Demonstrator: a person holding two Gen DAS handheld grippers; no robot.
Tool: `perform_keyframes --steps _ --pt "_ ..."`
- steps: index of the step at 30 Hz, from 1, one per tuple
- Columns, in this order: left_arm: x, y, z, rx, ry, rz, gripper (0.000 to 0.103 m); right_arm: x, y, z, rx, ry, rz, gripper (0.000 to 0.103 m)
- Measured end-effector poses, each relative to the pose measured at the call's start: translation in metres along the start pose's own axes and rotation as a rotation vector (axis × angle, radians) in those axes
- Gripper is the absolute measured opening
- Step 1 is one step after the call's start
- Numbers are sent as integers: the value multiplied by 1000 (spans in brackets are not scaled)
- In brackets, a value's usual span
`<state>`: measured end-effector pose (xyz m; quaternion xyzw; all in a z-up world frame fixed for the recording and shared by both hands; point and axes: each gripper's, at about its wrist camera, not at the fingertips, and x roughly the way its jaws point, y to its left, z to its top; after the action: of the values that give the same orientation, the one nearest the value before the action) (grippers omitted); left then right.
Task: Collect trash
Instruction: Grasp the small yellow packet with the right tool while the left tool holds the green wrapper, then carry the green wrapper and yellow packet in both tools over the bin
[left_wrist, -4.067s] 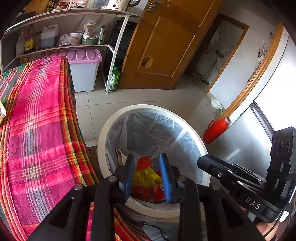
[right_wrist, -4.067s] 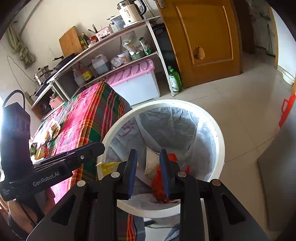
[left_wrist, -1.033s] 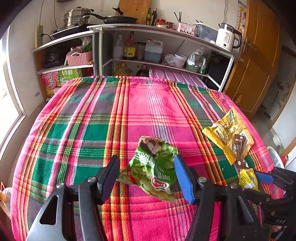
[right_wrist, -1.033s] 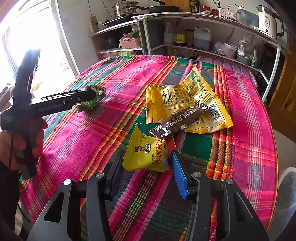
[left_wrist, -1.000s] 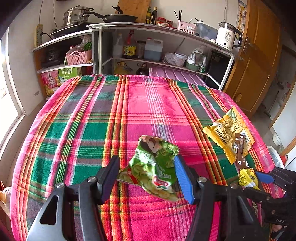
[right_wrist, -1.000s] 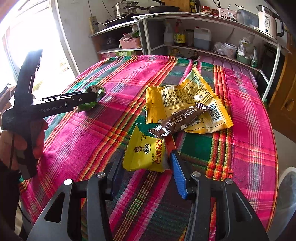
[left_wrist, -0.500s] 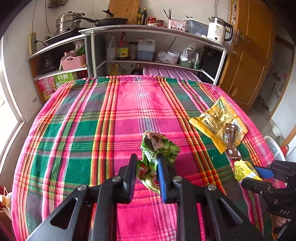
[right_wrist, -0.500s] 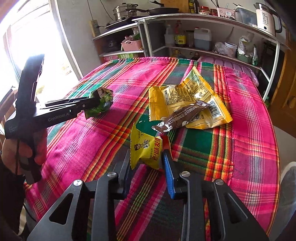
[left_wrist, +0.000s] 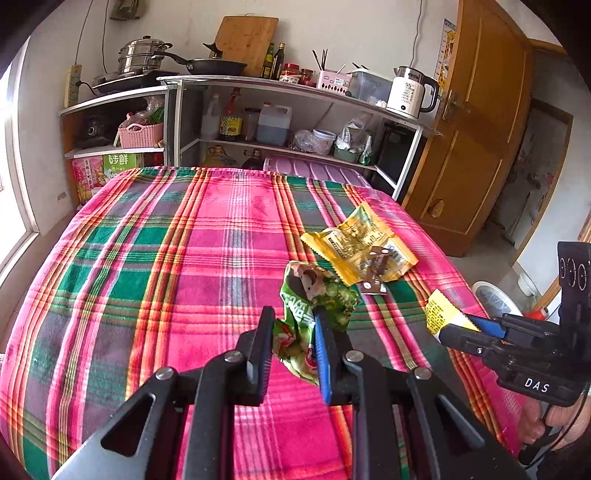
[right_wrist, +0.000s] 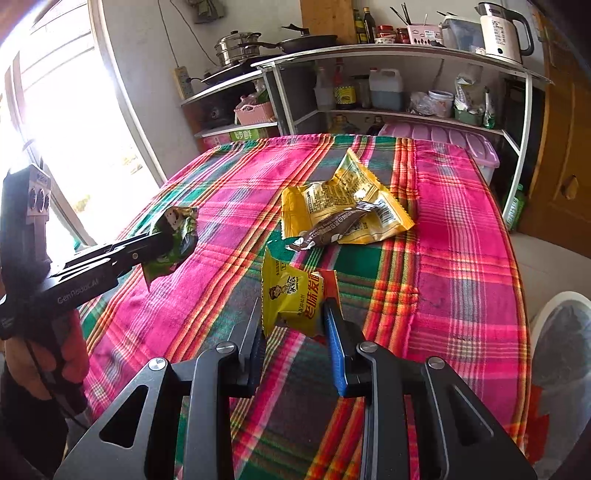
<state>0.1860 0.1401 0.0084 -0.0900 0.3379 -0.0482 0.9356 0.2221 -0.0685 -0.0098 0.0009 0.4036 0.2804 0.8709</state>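
The lower half of the green bag (left_wrist: 308, 325) is tucked between the left gripper (left_wrist: 293, 345) fingers, so its bottom edge is hard to make out, and the print on it is too crumpled to read. The right gripper (right_wrist: 295, 332) hides the lower corner of the small yellow pack (right_wrist: 291, 297) the same way. The bin (right_wrist: 563, 354) is cut off at the right edge of the right wrist view (just a white rim and grey liner).

Both sets of fingers are pinched in narrow, the left one clamped on the green bag, the right one on the small yellow pack, and both items are lifted clear of the surface (left_wrist: 207, 236).

The green bag stands roughly upright, long axis pointing up and away from the fingers, top end scrunched. The yellow pack also sticks up, tilted a bit left.

Lying on the cloth near the far right side: a big yellow bag (right_wrist: 345, 201), flat and wrinkly foil with zigzag edges, and a slim brown wrapper (right_wrist: 332, 227) lying across it diagonally. The cloth is a pink, green and orange plaid weave.
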Motion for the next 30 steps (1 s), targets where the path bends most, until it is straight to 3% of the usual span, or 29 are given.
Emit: perform_keyframes --steps 13,30 --pt "-25 -54 -19 -10 -40 -87 21 -57 -21 -20 53 -88 -52 30" --pt "-16 -124 -16 63 -21 -175 21 -105 -63 -39 125 -152 -108 30"
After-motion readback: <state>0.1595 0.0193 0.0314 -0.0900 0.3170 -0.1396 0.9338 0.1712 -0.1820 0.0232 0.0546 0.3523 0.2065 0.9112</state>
